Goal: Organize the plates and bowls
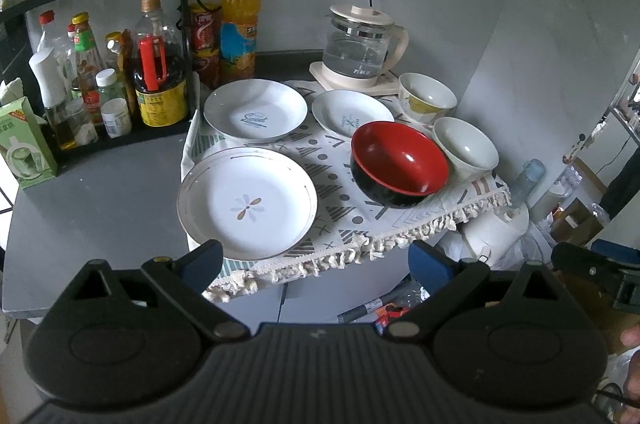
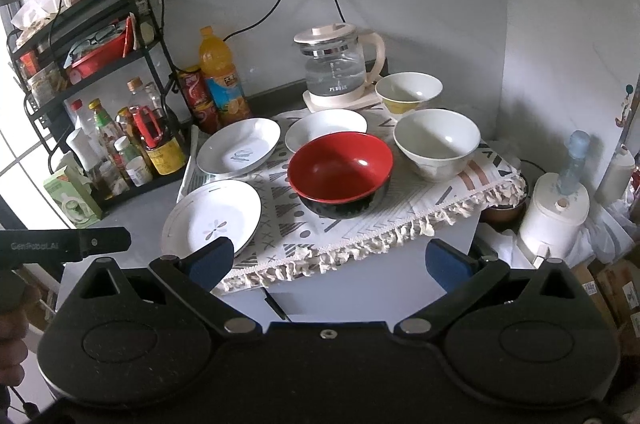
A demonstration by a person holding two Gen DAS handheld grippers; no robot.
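Nothing looks stacked yet: with the left gripper (image 1: 316,266) and right gripper (image 2: 328,264) both spread wide and empty, three plates (image 1: 247,202) lie apart at nine o'clock on the patterned cloth (image 1: 332,180), three bowls (image 1: 399,164) at three.

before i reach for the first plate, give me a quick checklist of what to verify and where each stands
1. Left gripper open, nothing between its fingers: ok.
2. Right gripper open and holding nothing: ok.
3. Flower plate at the near edge of the cloth, nothing on it: ok.
4. Red bowl upright, apart from the white bowl: ok.
5. Plates and bowls already stacked: not ok, all six lie separate.
6. Kettle well clear of the yellow-patterned bowl: cannot tell, they sit close.
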